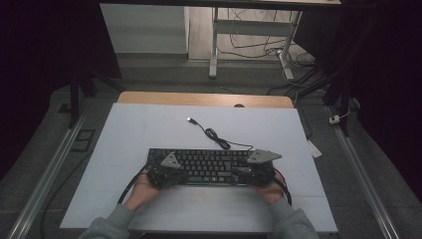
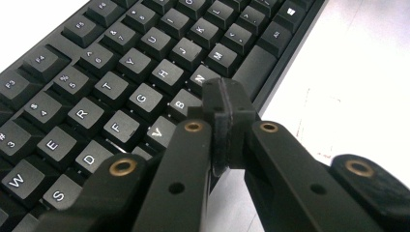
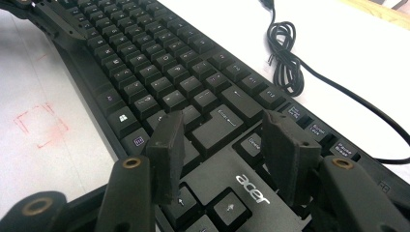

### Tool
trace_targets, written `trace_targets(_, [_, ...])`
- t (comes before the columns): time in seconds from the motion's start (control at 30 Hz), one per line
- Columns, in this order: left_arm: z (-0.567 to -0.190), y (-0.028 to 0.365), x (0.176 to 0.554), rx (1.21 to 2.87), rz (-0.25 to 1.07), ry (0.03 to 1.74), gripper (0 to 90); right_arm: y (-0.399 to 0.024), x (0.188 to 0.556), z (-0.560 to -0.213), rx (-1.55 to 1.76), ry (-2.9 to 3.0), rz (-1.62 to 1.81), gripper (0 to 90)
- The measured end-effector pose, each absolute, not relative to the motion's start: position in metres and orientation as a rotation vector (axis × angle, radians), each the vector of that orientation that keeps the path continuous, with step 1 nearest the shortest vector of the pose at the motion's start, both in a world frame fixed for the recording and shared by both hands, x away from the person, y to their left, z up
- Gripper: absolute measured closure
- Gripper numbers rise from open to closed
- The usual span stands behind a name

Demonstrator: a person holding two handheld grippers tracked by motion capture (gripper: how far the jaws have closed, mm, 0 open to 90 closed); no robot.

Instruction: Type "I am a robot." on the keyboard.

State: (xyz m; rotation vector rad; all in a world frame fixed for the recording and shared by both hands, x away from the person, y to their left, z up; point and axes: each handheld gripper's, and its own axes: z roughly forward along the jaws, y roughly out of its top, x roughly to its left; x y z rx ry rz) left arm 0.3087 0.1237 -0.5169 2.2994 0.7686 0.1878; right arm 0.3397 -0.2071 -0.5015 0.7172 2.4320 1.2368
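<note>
Both claws over the keyboard, typing barely under way

The black keyboard [image 1: 206,166] lies on the near middle of the white desk [image 1: 149,124], its cable [image 1: 215,135] coiled behind it and unplugged. The left claw [image 2: 227,113] is clenched on nothing, its tip poised over the keys near B and N, perhaps touching; the angle is poor. The right claw [image 3: 225,145] hangs released above the arrow keys. Any pressing looks mostly left to do.

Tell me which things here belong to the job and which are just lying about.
In the job:
- black keyboard
- left tool, shut over the keys
- right tool, open over the keys

Lying about:
- keyboard's loose USB cable, unplugged
- white mat
- red square mark
</note>
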Motion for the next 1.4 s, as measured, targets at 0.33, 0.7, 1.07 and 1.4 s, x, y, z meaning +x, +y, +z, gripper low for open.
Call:
trace_targets(0.33, [-0.521,0.122,0.309,2.3,0.184,0.761,88.8,-0.207,0.34,-0.502,0.717,2.438,1.226,50.9])
trace_targets(0.7, [-0.506,0.132,0.305,2.203,0.254,0.781,88.7,-0.207,0.34,-0.502,0.712,2.439,1.215,50.8])
trace_targets(1.07, [-0.497,0.152,0.306,2.136,0.28,0.843,78.2,-0.206,0.338,-0.502,0.696,2.453,1.231,50.1])
trace_targets(1.4, [-0.495,0.162,0.308,2.105,0.32,0.934,48.7,-0.204,0.338,-0.504,0.683,2.469,1.237,49.3])
